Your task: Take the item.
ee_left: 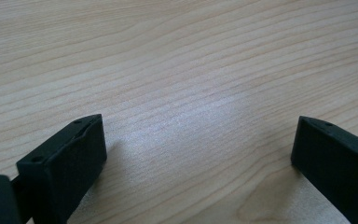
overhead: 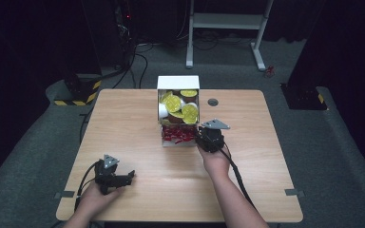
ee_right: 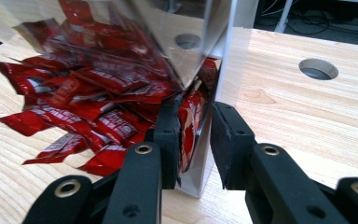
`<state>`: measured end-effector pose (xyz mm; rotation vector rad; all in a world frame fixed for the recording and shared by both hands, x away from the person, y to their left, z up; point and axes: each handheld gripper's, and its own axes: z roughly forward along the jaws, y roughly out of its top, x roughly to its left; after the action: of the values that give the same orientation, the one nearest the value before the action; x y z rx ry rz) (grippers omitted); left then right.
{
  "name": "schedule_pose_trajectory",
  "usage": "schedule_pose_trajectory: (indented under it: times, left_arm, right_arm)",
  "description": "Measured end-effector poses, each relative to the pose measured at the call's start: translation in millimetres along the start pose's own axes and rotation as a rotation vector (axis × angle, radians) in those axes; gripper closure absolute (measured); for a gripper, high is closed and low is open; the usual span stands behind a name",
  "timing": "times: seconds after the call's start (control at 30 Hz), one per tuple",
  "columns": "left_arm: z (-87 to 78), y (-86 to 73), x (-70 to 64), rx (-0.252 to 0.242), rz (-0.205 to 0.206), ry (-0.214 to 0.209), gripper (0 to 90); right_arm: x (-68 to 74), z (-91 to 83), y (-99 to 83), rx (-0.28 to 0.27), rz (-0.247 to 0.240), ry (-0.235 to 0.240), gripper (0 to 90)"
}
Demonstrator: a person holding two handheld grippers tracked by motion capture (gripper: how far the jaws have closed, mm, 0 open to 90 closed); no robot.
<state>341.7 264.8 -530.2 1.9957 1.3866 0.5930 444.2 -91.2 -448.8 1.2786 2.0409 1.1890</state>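
Note:
A white box (overhead: 178, 81) stands at the table's far middle, with yellow-lidded cups (overhead: 180, 109) in its upper part and red packets (overhead: 178, 134) spilling from its low front. My right gripper (overhead: 200, 135) is at the box's front right corner. In the right gripper view its jaws (ee_right: 193, 126) straddle the white side wall (ee_right: 226, 70), pinching the wall and one red packet (ee_right: 189, 121). More red packets (ee_right: 88, 93) lie under a clear panel (ee_right: 168, 37). My left gripper (overhead: 126, 176) rests open near the front left edge, with bare wood between its jaws (ee_left: 198, 140).
A round cable hole (overhead: 213, 102) sits in the wooden table (overhead: 138, 142) just right of the box, also seen as the hole (ee_right: 318, 69) in the right gripper view. Beyond the table are a white desk frame (overhead: 225, 21) and dark equipment on grey carpet.

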Motion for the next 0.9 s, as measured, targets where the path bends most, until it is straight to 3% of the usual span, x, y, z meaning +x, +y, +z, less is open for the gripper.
schedule_pose_trajectory:
  times: [0.47,0.9]
  left_arm:
    - [0.0,0.0,0.0,0.000,0.000,0.000,3.6]
    - [0.0,0.0,0.0,0.000,0.000,0.000,3.6]
  right_arm:
    - [-5.8,5.4,-0.4,0.009,0.030,0.009,71.9]
    - [-5.5,5.4,-0.1,0.012,0.031,0.024,77.0]
